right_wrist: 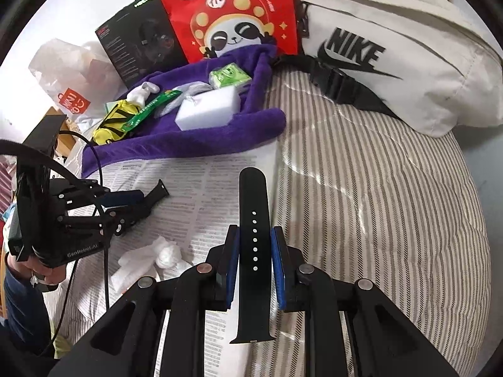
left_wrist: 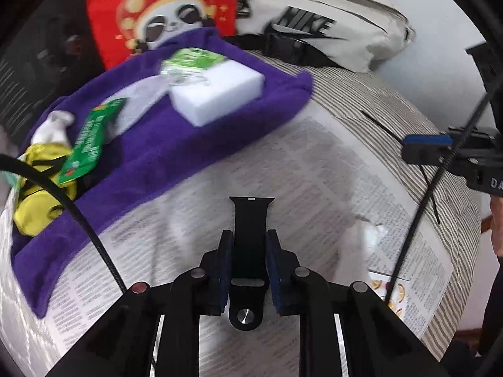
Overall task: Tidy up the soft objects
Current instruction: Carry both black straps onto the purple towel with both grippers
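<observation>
Left wrist view shows the left gripper (left_wrist: 250,248) clamped on the short strap piece (left_wrist: 250,220), the right gripper (right_wrist: 254,245) grasping the long strap piece (right_wrist: 253,220), both above the newspaper (left_wrist: 283,172), not yet on the purple towel (left_wrist: 163,144) beside the sponge (left_wrist: 217,94).

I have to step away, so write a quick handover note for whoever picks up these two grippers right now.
Left gripper: shut on the short watch strap piece, the one with the metal stud.
Right gripper: shut on the long strap piece with holes.
Both are held over the newspaper on the striped bedding.
Purple towel already carries the white sponge block, green tissue pack, green sachet, yellow pouch and a small white item.
Left to do, probably: set both strap pieces with that group; the crumpled tissue on the newspaper is still loose.
</observation>
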